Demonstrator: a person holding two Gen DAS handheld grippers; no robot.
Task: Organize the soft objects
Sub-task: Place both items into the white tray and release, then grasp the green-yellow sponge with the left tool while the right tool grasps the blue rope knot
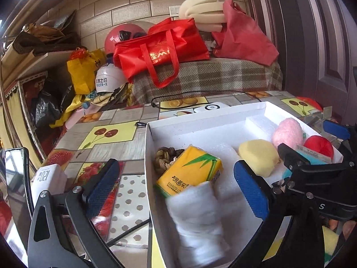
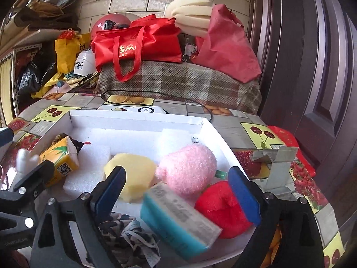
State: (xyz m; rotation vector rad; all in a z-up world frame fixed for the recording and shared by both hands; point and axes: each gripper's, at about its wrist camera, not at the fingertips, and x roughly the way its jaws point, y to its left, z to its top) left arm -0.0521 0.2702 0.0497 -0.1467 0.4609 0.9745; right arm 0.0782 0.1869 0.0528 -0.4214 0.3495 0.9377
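A white box (image 1: 200, 115) (image 2: 133, 114) lined with foam holds the soft things. In the left wrist view my left gripper (image 1: 178, 194) is open around a rolled white towel (image 1: 196, 223) that lies blurred in the box against a yellow tissue pack (image 1: 189, 172), with a braided rope (image 1: 164, 156) behind. A yellow sponge (image 1: 258, 156), pink plush ball (image 1: 287, 134) and red plush ball (image 1: 319, 145) lie to the right. In the right wrist view my right gripper (image 2: 178, 192) is open above a blurred teal sponge pack (image 2: 178, 218), beside the red ball (image 2: 223, 210), pink ball (image 2: 187, 169) and yellow sponge (image 2: 133, 174). A patterned cloth (image 2: 127, 234) lies at the box's front.
The box sits on a table with a fruit-pattern cloth (image 1: 107, 134). A white pack (image 1: 49, 178) lies left of the box, a metal bracket (image 2: 279, 167) and a red bag (image 2: 287, 138) right. A black cable (image 2: 156, 93) and white device (image 2: 145, 109) lie behind. Red bags (image 1: 160, 49) sit on a plaid-covered bench.
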